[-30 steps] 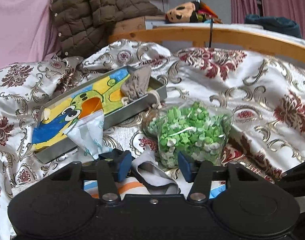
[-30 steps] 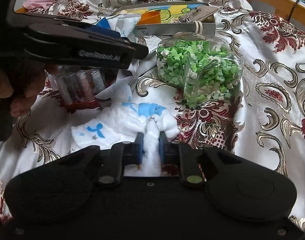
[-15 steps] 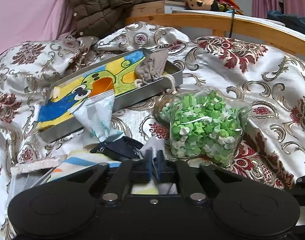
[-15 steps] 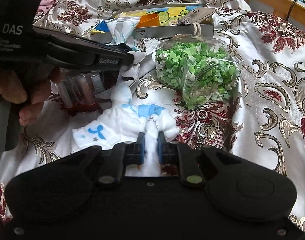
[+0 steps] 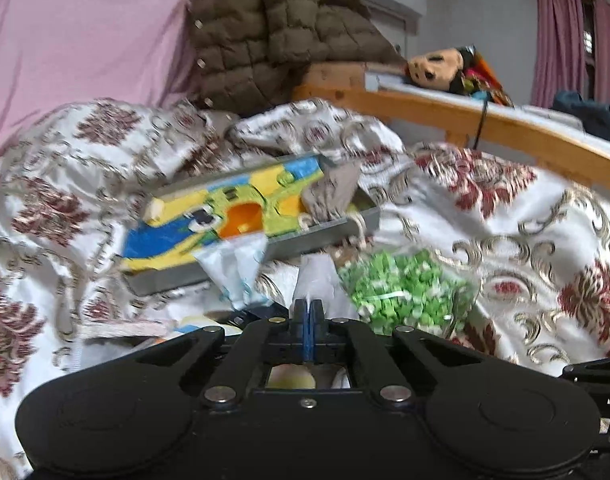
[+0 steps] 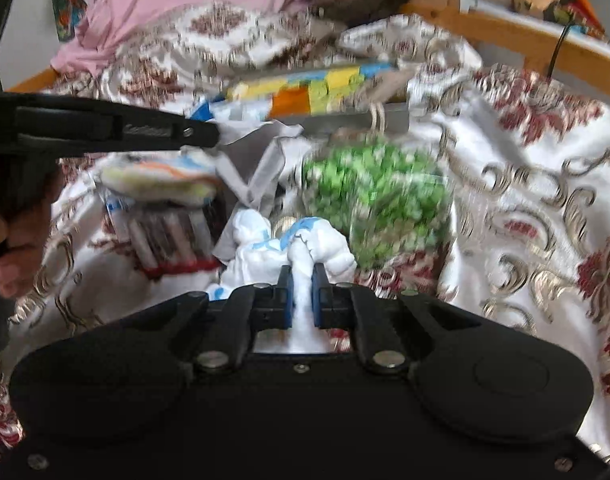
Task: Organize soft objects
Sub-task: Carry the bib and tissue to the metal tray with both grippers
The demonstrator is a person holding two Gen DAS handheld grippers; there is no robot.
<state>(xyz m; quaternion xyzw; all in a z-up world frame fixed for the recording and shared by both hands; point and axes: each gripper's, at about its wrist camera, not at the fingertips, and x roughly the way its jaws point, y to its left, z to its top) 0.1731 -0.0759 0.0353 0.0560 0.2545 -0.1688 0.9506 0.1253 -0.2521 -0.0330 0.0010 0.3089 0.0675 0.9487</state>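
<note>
I found my right gripper point(image 6: 302, 280) clamped on a white and blue cloth point(image 6: 265, 252), raised just clear of the bedspread point(image 6: 525, 184) and angled downward. My left gripper point(image 5: 308, 312) was pinched tight on a thin grey cloth point(image 5: 317, 280), likewise tilted down. Both pieces sat near the bag of green bits point(image 6: 377, 196); I judged the sorting barely begun, the tin tray point(image 5: 241, 216) holding little.

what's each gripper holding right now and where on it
Right gripper: shut on a bunched fold of the white cloth. Left gripper: shut on the grey cloth, pinched at its edge.
</note>
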